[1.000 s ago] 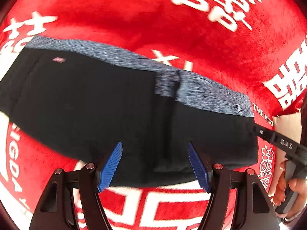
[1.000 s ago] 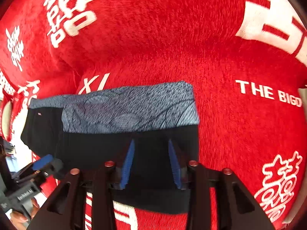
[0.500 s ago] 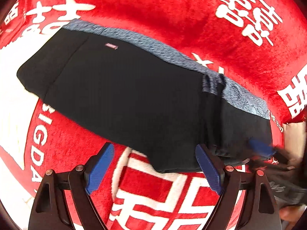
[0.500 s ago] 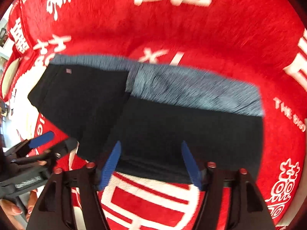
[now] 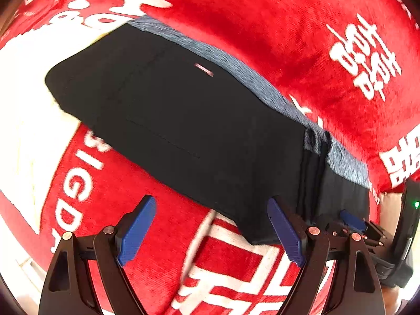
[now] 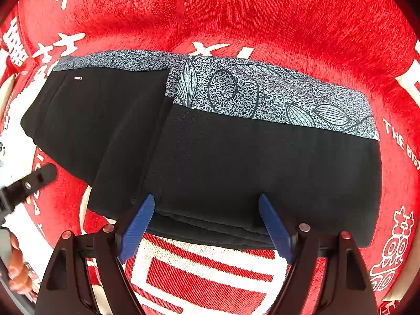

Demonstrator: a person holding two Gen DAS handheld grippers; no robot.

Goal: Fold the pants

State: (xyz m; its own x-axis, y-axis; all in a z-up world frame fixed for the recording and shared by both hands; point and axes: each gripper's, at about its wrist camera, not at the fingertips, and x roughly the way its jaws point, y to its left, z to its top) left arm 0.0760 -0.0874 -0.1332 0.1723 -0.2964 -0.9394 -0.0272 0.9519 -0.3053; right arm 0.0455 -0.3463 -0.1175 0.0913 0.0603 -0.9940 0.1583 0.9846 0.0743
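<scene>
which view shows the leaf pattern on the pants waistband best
The right wrist view. There the patterned waistband is sharp and broad, with leaves and curls clearly drawn along the far edge of the black pants. In the left wrist view the same band is a thin, blurred grey strip with no readable pattern.

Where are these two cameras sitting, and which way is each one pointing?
Left wrist: rides on the left gripper, looking along its open blue fingers at the black pants; the other gripper shows at the right edge.
Right wrist: rides on the right gripper, open, facing the pants' folded end; a hand shows lower left.
Both show the pants on the red blanket.
</scene>
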